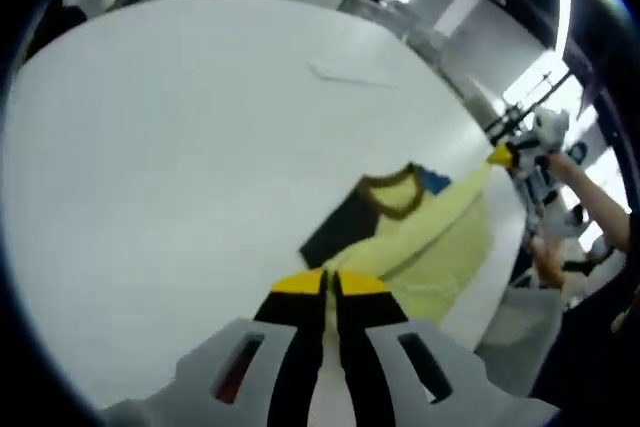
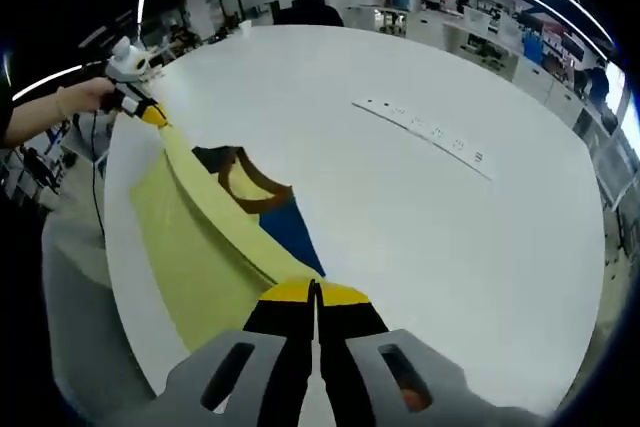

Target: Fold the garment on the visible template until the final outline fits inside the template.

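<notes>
The garment (image 1: 430, 242) (image 2: 195, 237), pale yellow with a brown neckline, is seen stretched taut between the two grippers, near the rounded edge of the white surface (image 1: 180, 147) (image 2: 420, 217). A dark blue patch (image 1: 432, 181) (image 2: 290, 232) is glimpsed just beside the neckline; whether it is lining or the template cannot be told, since most of it is covered by the cloth. A black panel (image 1: 335, 232) is made out just beyond the neckline in the left gripper view, its outline partly hidden.

The left gripper (image 1: 330, 282) (image 2: 150, 112) is pinched tight on one end of the garment, jaws pressed together with fabric between the yellow tips. The right gripper (image 2: 314, 292) (image 1: 503, 156) is likewise clamped on the other end. In each view the far gripper is small and blurred, held by a hand (image 1: 548, 259) (image 2: 85, 95).

Farther across the surface from the garment, a thin white strip (image 1: 350, 74) (image 2: 425, 132) with small marks is seen lying flat; the marks are too small to be read. Beyond the surface edge, desks and bright windows are only vaguely made out.
</notes>
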